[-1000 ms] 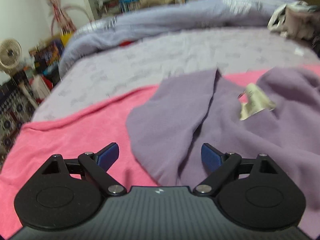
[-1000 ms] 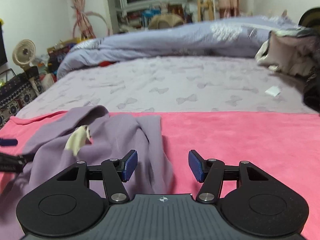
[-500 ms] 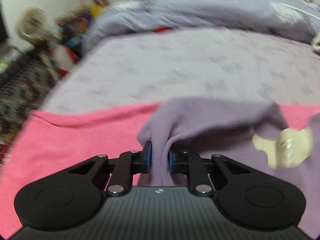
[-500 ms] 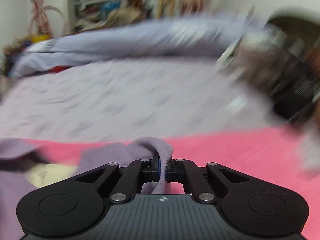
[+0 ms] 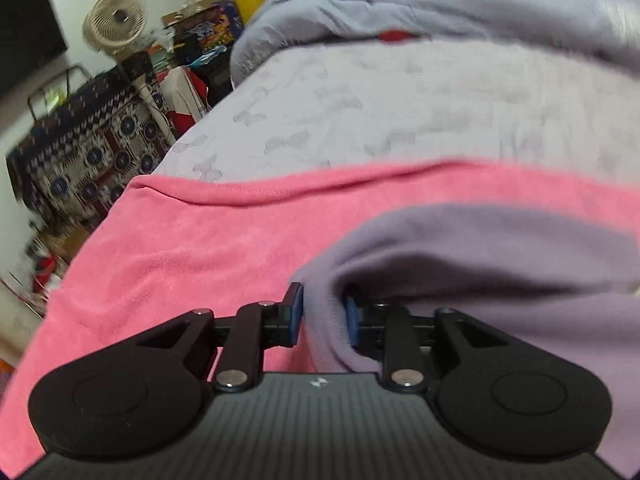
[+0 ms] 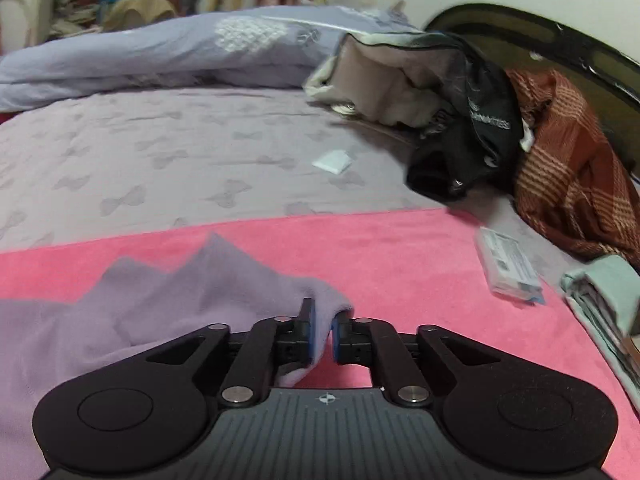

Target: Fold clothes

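A lilac fleece garment (image 5: 500, 256) lies on a pink blanket (image 5: 192, 248) spread over the bed. My left gripper (image 5: 322, 316) is shut on a bunched edge of the garment at its left side. In the right wrist view the same garment (image 6: 160, 300) spreads to the left over the pink blanket (image 6: 400, 256). My right gripper (image 6: 323, 332) is shut on a fold of the garment at its right end. The cloth hangs stretched between the two grippers.
A lilac bedsheet (image 6: 180, 152) and rolled duvet (image 6: 180, 44) lie beyond the blanket. A pile of clothes (image 6: 500, 120), a small packet (image 6: 508, 268) and folded mint cloth (image 6: 600, 304) sit at the right. A fan (image 5: 116, 20) and patterned box (image 5: 88, 148) stand left of the bed.
Both grippers were open over the garment a second ago. They closed on its edges, and have since moved apart, drawing the cloth out flatter over the blanket.
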The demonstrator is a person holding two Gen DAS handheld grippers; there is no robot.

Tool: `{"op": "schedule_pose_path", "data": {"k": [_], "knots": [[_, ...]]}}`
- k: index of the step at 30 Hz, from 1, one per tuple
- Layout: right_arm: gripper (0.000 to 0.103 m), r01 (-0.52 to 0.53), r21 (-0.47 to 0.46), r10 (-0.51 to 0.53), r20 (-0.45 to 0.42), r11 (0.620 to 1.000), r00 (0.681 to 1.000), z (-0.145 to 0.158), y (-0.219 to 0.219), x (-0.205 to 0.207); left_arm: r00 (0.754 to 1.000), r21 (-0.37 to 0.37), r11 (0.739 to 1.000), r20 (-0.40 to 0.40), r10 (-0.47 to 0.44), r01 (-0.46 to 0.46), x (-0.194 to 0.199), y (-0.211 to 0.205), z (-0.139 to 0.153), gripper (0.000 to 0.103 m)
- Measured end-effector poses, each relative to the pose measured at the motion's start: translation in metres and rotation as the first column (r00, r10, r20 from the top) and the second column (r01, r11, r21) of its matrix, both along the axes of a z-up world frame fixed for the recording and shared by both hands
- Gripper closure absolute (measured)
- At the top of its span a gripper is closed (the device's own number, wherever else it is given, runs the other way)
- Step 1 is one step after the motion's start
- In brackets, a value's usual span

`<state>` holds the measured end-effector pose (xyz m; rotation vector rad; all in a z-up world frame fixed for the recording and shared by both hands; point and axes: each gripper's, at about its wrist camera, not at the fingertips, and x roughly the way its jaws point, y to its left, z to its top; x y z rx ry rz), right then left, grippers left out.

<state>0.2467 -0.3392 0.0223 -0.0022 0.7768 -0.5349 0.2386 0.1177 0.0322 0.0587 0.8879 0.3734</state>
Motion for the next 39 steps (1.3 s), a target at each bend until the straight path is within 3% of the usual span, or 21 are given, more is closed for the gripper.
{"op": "schedule_pose_path", "data": {"k": [3,4,5,7,9,11,14,16,18,19,21,24,26,27,29,31,33,35,36,38,39], "knots": [[0.085,0.100,0.097,-0.083,-0.170,0.990,0.982,-0.027,-0.019,0.001,1.000,-0.053,0.998,0.012,0.023,-0.023,-0.007,0.011,-0.009,0.056],[0.068,0.124,0.068,-0.111,-0.168,0.990,0.979,-0.025,-0.017,-0.004,1.000,-0.040,0.999,0.012,0.004,-0.003,-0.009,0.010,-0.009,0.056],[0.038,0.148,0.038,-0.139,-0.165,0.988,0.976,-0.023,-0.015,-0.008,1.000,-0.019,1.000,0.010,-0.024,0.024,-0.010,0.008,-0.008,0.055],[0.011,0.190,-0.050,-0.195,-0.155,0.981,0.968,-0.013,-0.011,-0.015,0.999,-0.022,0.999,0.022,-0.045,0.046,-0.013,0.012,-0.010,0.052],[0.012,0.231,-0.124,-0.247,-0.135,0.965,0.960,-0.002,-0.009,-0.022,0.998,-0.080,0.996,0.050,-0.025,0.029,-0.015,0.022,-0.012,0.049],[0.025,0.214,-0.081,-0.219,-0.062,0.973,0.974,0.018,0.002,-0.027,0.997,-0.170,0.985,0.074,0.005,0.007,-0.018,0.036,-0.012,0.048],[0.025,-0.086,0.056,0.086,0.000,0.995,0.996,0.042,0.044,-0.015,0.996,-0.237,0.972,0.083,0.017,0.003,-0.024,0.050,-0.010,0.045],[0.026,-0.343,0.035,0.344,-0.019,0.939,0.939,0.046,0.104,-0.006,0.997,-0.225,0.974,0.082,-0.008,0.026,-0.028,0.052,-0.009,0.045],[0.030,-0.562,0.028,0.562,-0.046,0.827,0.826,0.043,0.166,0.000,0.996,-0.231,0.972,0.084,-0.025,0.044,-0.030,0.054,-0.009,0.044],[0.036,-0.610,0.117,0.617,-0.032,0.784,0.787,0.040,0.187,0.008,0.996,-0.234,0.971,0.085,-0.034,0.053,-0.031,0.055,-0.010,0.044],[0.037,-0.569,0.324,0.597,0.016,0.756,0.802,0.029,0.205,0.036,0.995,-0.254,0.965,0.093,-0.036,0.059,-0.033,0.059,-0.012,0.043],[0.046,-0.410,0.586,0.515,-0.015,0.699,0.857,0.001,0.219,0.085,0.993,-0.263,0.962,0.114,-0.042,0.070,-0.038,0.060,-0.014,0.043],[0.076,-0.450,0.593,0.582,-0.038,0.667,0.813,-0.004,0.246,0.098,0.991,-0.250,0.965,0.126,-0.049,0.079,-0.040,0.058,-0.015,0.043],[0.092,-0.482,0.559,0.612,-0.058,0.674,0.789,-0.003,0.257,0.099,0.990,-0.247,0.966,0.129,-0.049,0.080,-0.041,0.057,-0.015,0.043],[0.095,-0.471,0.557,0.604,-0.071,0.684,0.794,0.005,0.269,0.110,0.990,-0.248,0.965,0.133,-0.046,0.078,-0.039,0.057,-0.013,0.043],[0.095,-0.461,0.577,0.569,-0.007,0.674,0.822,0.027,0.267,0.129,0.989,-0.264,0.961,0.139,-0.043,0.079,-0.033,0.059,-0.008,0.044],[0.095,-0.507,0.609,0.552,0.133,0.610,0.823,0.069,0.269,0.145,0.986,-0.290,0.954,0.164,-0.033,0.080,-0.030,0.063,-0.001,0.044],[0.095,-0.594,0.629,0.579,0.266,0.502,0.771,0.110,0.280,0.144,0.980,-0.341,0.938,0.201,0.009,0.062,-0.033,0.072,0.007,0.044],[0.095,-0.636,0.648,0.602,0.327,0.419,0.729,0.126,0.287,0.140,0.975,-0.378,0.925,0.216,0.041,0.045,-0.037,0.078,0.010,0.044],[0.094,-0.691,0.709,0.679,0.437,0.144,0.590,0.141,0.311,0.128,0.967,-0.470,0.882,0.209,0.145,-0.031,-0.053,0.100,0.012,0.044],[0.093,-0.684,0.729,0.724,0.458,0.026,0.516,0.142,0.321,0.123,0.959,-0.515,0.854,0.200,0.198,-0.069,-0.060,0.112,0.012,0.042]]}}
